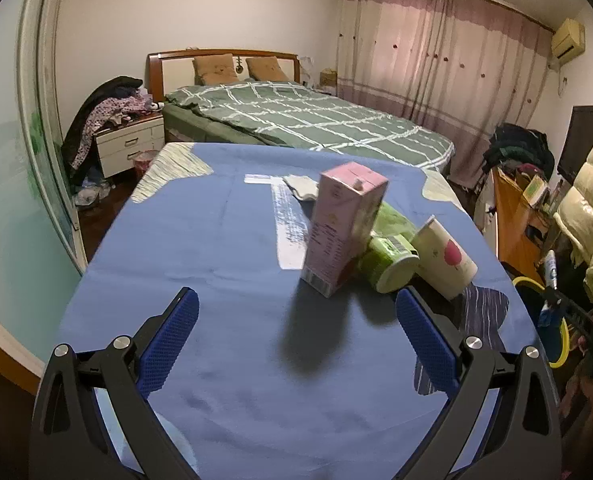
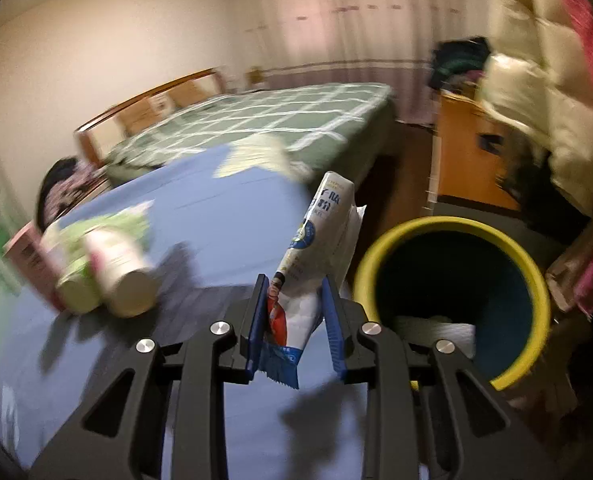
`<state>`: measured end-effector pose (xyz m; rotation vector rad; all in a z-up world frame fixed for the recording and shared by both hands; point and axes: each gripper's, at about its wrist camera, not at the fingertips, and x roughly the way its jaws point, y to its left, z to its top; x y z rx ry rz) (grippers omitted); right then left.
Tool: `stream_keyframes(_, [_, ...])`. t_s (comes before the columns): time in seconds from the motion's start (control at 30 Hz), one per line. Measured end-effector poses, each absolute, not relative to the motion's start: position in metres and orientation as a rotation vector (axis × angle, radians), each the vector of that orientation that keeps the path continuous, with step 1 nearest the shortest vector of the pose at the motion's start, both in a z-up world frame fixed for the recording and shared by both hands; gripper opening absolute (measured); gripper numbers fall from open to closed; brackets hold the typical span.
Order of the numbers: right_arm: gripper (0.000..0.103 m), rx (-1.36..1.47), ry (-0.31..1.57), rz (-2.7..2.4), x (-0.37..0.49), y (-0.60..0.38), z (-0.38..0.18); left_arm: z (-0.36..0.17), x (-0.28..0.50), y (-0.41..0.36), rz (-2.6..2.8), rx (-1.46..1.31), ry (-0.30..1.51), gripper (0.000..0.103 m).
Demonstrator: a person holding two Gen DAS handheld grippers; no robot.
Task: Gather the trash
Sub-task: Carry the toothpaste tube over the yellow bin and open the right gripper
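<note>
Your right gripper (image 2: 294, 328) has its jaws clenched on a white and blue pouch (image 2: 316, 248), pinched at its lower part, just above the torn, jagged bottom edge. The pouch looks light, thin and soft; it stands up between the jaws but bends a little, so it is probably almost empty. The foil surface looks slippery, so keep the grip low where the material is doubled, and do not shake it. It carries blue print, a round badge and a small red figure near the jaws. It hangs over the edge of the desk (image 2: 216, 216), just beside the yellow-rimmed bin (image 2: 536, 280) on the floor, which already holds something pale.

Your left gripper (image 1: 296, 316) has its jaws released, wide apart and with nothing between them, above the blue cloth. Ahead of it stand a pink carton (image 1: 342, 228), upright, and two things lying on their sides: a green cup (image 1: 388, 256) and a white paper cup (image 1: 444, 258), all close together. These seem light and easy to crush; take the carton across its narrow sides, the cups around the middle of the body.
</note>
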<state>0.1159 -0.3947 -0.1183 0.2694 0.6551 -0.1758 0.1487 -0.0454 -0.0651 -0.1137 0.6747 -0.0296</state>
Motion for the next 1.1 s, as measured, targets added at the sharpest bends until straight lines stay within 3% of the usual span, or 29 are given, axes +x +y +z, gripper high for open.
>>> stream_keyframes(0.4, [0.028,0.409,0.655,-0.407,0.125,-0.474,-0.138,-0.066,0.177,-0.075,-0.064,-0.07,0.695,0.097])
stream_keyframes(0.43, [0.033,0.411,0.649,-0.425,0.125,-0.476,-0.137,-0.067,0.179,-0.077,-0.067,-0.069,0.695,0.097])
stream_keyframes(0.47, [0.047,0.414,0.646,-0.436,0.125,-0.479,-0.138,-0.066,0.182,-0.078,-0.069,-0.066,0.694,0.097])
stream_keyframes(0.53, [0.057,0.414,0.64,-0.45,0.124,-0.48,-0.138,-0.066,0.188,-0.08,-0.069,-0.058,0.69,0.097])
stream_keyframes(1.1, [0.065,0.351,0.623,-0.454,0.131,-0.461,-0.131,-0.064,0.252,-0.069,-0.104,-0.054,0.673,0.097])
